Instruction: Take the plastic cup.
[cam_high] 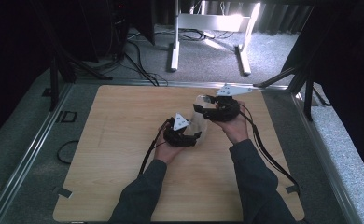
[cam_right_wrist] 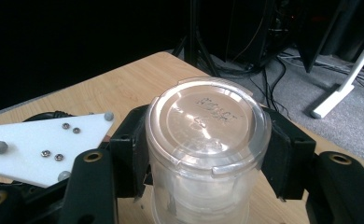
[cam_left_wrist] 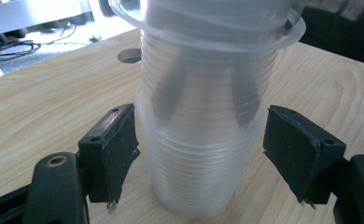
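Note:
A clear ribbed plastic container (cam_high: 199, 123) stands upright on the wooden table (cam_high: 124, 149), right of centre. A clear lid (cam_right_wrist: 208, 119) caps it. My left gripper (cam_high: 198, 134) comes in from the left, low down. In the left gripper view its two pads (cam_left_wrist: 119, 144) sit against the container's lower wall (cam_left_wrist: 201, 158), one on each side. My right gripper (cam_high: 202, 103) reaches in from the right, higher up. Its pads (cam_right_wrist: 133, 149) press on both sides of the lid's rim. A hand holds each gripper.
A round hole (cam_left_wrist: 129, 56) is cut in the tabletop beyond the container. Metal rails (cam_high: 35, 140) frame the table. A white stand (cam_high: 208, 37) and loose cables (cam_high: 138, 60) lie on the carpet at the back. Each gripper trails a cable (cam_high: 269, 154) across the table.

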The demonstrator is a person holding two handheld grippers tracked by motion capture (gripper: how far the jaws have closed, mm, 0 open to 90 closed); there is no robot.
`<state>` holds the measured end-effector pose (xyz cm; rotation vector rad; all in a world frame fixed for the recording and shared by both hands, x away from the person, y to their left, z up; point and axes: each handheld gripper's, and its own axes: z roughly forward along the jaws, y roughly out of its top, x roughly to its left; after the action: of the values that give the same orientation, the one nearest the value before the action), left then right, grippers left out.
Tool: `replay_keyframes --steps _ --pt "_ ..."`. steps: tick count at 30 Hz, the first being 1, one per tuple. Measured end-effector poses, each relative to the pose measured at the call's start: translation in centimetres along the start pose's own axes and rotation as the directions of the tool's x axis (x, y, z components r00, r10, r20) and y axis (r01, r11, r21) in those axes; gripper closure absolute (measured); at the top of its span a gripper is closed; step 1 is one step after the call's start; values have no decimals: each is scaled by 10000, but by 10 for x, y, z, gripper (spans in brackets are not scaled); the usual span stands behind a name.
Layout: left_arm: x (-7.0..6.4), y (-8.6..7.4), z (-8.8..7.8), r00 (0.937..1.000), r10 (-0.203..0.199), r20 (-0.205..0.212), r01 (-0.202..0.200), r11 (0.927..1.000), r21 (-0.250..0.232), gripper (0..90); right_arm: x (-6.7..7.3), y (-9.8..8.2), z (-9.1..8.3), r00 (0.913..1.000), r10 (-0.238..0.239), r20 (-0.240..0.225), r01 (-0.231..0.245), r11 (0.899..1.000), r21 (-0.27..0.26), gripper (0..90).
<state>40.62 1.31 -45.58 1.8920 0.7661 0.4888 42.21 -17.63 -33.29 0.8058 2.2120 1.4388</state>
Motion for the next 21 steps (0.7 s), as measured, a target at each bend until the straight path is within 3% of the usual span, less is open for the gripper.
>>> replay_keyframes --steps 21 --pt "0 1 -3 10000 -9 59 10 10000 -80 262 1 11 -20 9999 -94 -52 91 9978 -649 408"
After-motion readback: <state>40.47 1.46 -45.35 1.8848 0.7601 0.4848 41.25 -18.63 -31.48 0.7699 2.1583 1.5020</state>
